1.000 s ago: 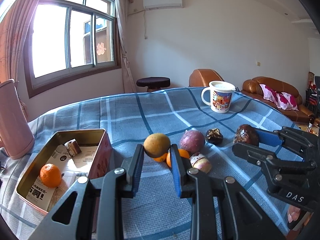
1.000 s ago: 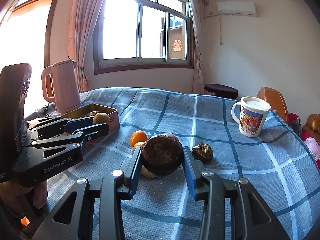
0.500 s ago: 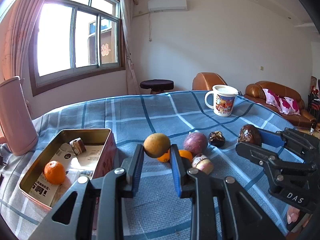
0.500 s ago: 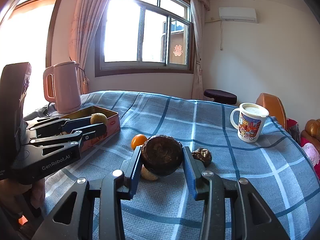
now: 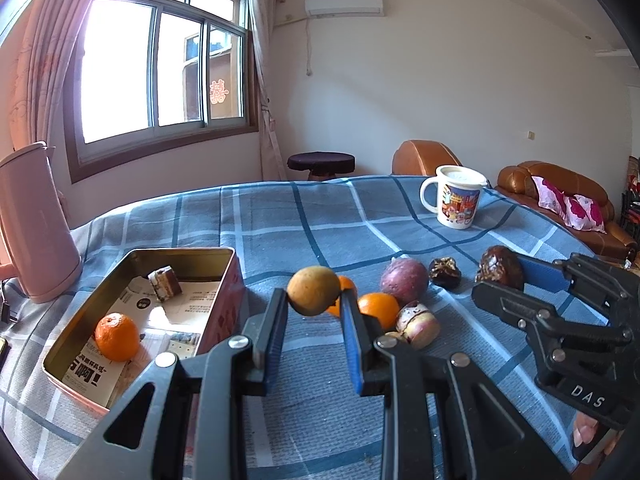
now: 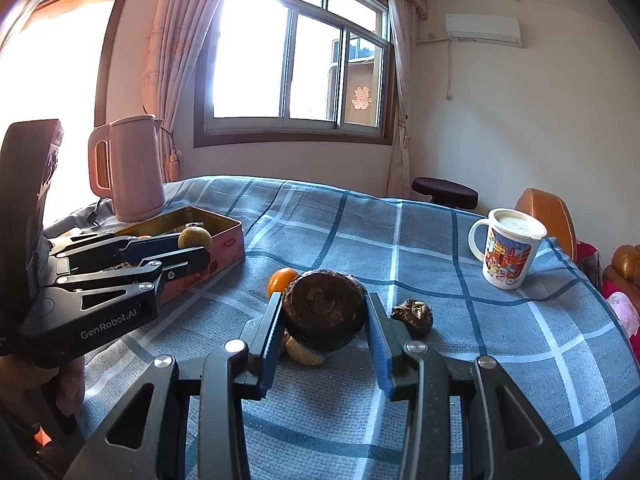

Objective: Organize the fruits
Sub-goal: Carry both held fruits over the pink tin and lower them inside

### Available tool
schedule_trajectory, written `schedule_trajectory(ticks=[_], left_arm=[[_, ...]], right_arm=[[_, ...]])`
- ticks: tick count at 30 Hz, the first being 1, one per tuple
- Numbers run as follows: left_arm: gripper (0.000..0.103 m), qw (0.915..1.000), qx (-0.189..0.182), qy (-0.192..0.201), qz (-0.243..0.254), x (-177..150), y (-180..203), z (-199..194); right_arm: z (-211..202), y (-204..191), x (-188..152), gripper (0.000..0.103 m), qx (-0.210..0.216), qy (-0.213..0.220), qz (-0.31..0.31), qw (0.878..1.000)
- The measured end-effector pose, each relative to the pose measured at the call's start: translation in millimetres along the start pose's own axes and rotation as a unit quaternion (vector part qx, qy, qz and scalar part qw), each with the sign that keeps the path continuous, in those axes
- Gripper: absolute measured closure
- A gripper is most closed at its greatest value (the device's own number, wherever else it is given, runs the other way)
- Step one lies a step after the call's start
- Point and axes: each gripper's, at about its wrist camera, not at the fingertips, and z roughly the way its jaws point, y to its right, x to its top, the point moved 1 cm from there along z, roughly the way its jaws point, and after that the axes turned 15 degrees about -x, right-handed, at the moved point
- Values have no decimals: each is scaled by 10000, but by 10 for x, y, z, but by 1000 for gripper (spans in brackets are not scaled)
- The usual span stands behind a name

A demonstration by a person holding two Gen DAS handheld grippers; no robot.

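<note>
— Two fruits are up: left tongs (image 5: 314, 306) clamped on a yellow fruit (image 5: 314, 290), right tongs (image 6: 324, 318) clamped on a dark fruit (image 6: 324, 316).

— Where should they go?

— Probably the tin (image 5: 224, 276), left of the left tongs. Carry each over the rim, lower inside, and part the tongs only once it rests beside the orange (image 5: 117, 337).

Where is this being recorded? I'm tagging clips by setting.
Most likely a home living room: a leather sofa with a pink cushion, a wall air conditioner, and a curtained window behind the cloth-covered table.
</note>
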Motion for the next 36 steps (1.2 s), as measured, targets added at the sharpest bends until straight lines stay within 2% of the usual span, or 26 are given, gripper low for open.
schedule_trajectory(ticks=[19, 36], left_arm=[[75, 9996, 193, -59, -186, -18, -217, -61], [75, 9967, 692, 4, -420, 58, -820, -316]], right_arm=[[53, -190, 143, 62, 165, 32, -146, 9998], [316, -804, 525, 62, 773, -57, -474, 9959]])
